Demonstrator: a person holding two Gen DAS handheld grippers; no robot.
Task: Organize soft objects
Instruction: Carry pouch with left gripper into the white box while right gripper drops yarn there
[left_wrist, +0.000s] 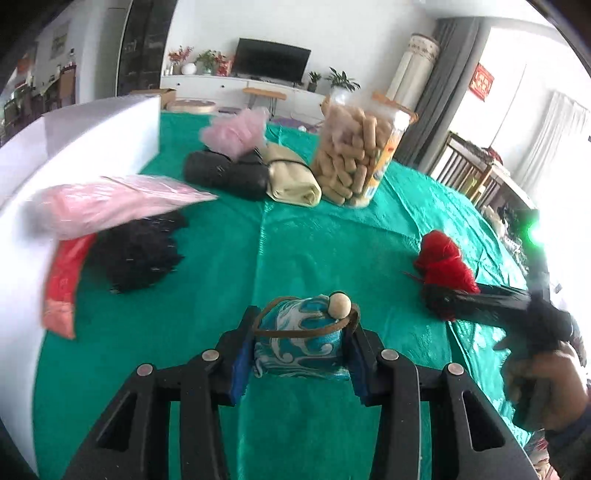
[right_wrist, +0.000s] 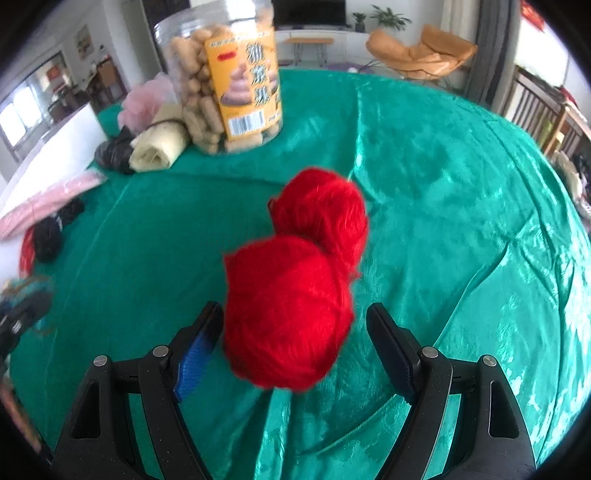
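Our left gripper (left_wrist: 301, 354) pinches the blue pouch (left_wrist: 301, 343) above the worktop (left_wrist: 332, 240) for sorting; right gripper (right_wrist: 295, 332) spread around red yarn (right_wrist: 291, 310), not squeezing.

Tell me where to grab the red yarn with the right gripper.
Judging from the right wrist view, close the right gripper across the nearer ball of the red yarn, from above and this side. That ball bulges between the open jaws; the second ball lies behind it, farther away.

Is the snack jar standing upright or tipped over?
Upright: the snack jar stands on its base on the green cloth, label readable.
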